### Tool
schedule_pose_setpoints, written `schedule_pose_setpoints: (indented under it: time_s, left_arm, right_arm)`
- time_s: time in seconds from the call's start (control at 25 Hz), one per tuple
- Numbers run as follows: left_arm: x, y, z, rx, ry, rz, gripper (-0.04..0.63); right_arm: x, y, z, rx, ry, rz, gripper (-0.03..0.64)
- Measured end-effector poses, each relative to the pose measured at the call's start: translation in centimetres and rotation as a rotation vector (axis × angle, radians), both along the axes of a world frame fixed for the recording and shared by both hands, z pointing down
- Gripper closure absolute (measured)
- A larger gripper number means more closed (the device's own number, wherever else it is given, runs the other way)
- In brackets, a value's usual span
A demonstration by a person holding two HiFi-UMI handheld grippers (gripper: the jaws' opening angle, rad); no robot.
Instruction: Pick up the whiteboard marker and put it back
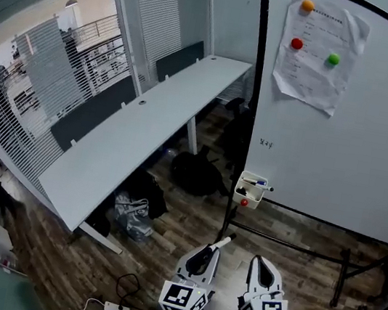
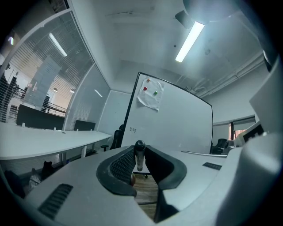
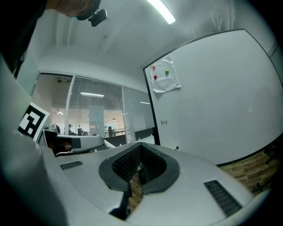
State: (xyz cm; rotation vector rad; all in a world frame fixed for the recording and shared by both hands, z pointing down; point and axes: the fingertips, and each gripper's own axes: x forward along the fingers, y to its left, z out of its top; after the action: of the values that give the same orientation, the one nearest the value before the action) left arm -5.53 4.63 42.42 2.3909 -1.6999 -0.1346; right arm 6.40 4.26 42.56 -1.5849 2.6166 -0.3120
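Left gripper view has your left gripper (image 2: 140,164) clamped on the whiteboard marker (image 2: 139,154), its dark cap poking past the jaws. It's likely a light, stiff, slick plastic barrel, so hold it square or it may pivot. Your right gripper (image 3: 140,172) rides alongside, jaws drawn together and empty, and the pen tray (image 1: 250,191) on the whiteboard (image 1: 356,156) sits well ahead.

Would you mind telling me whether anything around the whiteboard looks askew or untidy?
Yes: the paper sheet held on the whiteboard by three magnets is crumpled and hangs crooked. Bags also lie slumped on the floor under the desk.
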Motion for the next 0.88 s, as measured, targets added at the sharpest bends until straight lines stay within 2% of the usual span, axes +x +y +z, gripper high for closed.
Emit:
schedule_pose_setpoints:
  time_s: [0.88]
  left_arm:
    - [-3.4, -5.9, 0.1, -0.003, 0.013, 0.069, 0.520]
  right_arm:
    - [-2.9, -5.2, 0.4, -0.007, 0.038, 0.081, 0.604]
